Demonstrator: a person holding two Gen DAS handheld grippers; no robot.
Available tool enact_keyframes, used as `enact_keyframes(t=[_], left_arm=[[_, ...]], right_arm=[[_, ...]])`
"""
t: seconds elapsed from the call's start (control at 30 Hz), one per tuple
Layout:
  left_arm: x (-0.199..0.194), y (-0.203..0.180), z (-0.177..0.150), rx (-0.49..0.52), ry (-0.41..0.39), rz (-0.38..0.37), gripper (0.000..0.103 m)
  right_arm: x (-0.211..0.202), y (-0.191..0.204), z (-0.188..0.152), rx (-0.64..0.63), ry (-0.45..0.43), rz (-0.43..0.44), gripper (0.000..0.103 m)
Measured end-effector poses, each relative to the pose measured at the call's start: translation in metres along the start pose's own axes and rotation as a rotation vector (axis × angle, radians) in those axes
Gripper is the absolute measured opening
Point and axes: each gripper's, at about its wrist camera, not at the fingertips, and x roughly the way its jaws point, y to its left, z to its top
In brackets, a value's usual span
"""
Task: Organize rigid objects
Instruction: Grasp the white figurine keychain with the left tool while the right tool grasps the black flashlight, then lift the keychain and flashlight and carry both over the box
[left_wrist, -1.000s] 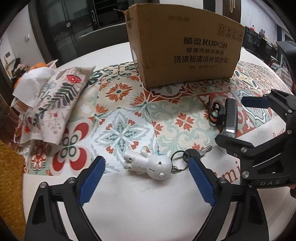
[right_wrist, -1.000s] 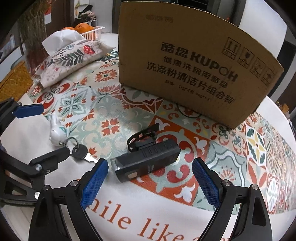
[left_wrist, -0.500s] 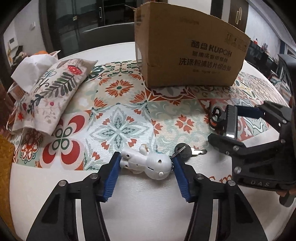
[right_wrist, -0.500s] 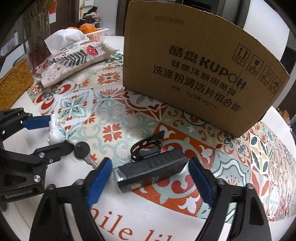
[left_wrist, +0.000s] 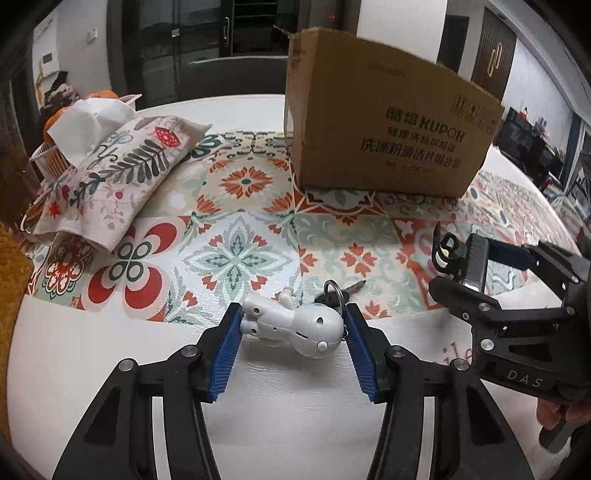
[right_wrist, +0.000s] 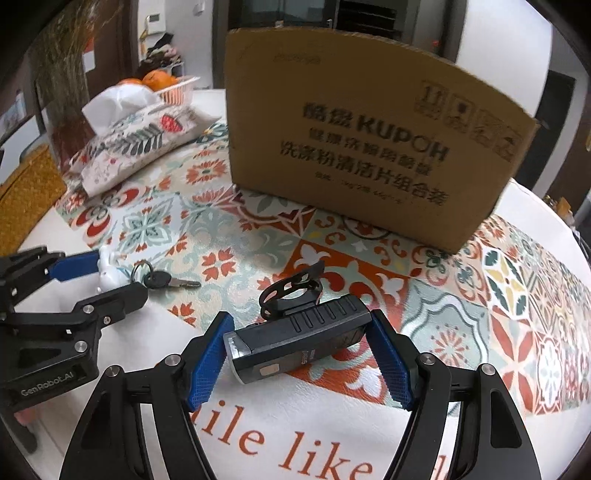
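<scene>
A white figurine keychain (left_wrist: 295, 326) with a ring and black key (left_wrist: 338, 293) lies on the table. My left gripper (left_wrist: 293, 345) is shut on the figurine, blue pads touching its feet and head; it also shows in the right wrist view (right_wrist: 99, 275). A black bike light (right_wrist: 301, 341) with a strap mount lies on the patterned cloth. My right gripper (right_wrist: 301, 360) is shut on the light, pads against both ends; it also shows in the left wrist view (left_wrist: 476, 273). A brown cardboard box (left_wrist: 384, 133) stands behind.
A floral tissue pouch (left_wrist: 110, 173) lies at the left, in front of a white basket of oranges (right_wrist: 166, 83). The patterned cloth (left_wrist: 240, 221) covers the white round table (left_wrist: 110, 369). A woven yellow item (right_wrist: 26, 192) sits at the far left.
Both grippers have closed from wide open, the left onto the figurine and the right onto the bike light. Both have moved forward a little.
</scene>
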Motion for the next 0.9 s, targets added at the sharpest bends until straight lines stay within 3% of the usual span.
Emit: enact_keyframes(t=[0.23,0.9], left_arm=[[-0.019,-0.006,0.008,-0.003,-0.063,0.02,0.054],[-0.07,-0.029,0.058,0.001,-0.236,-0.05,0.054]], right_arm=[[-0.02,-0.006,-0.001,0.044,-0.048,-0.012,0.074],[-0.091,-0.034,0.025,0.15,-0.253,-0.051,0.074]])
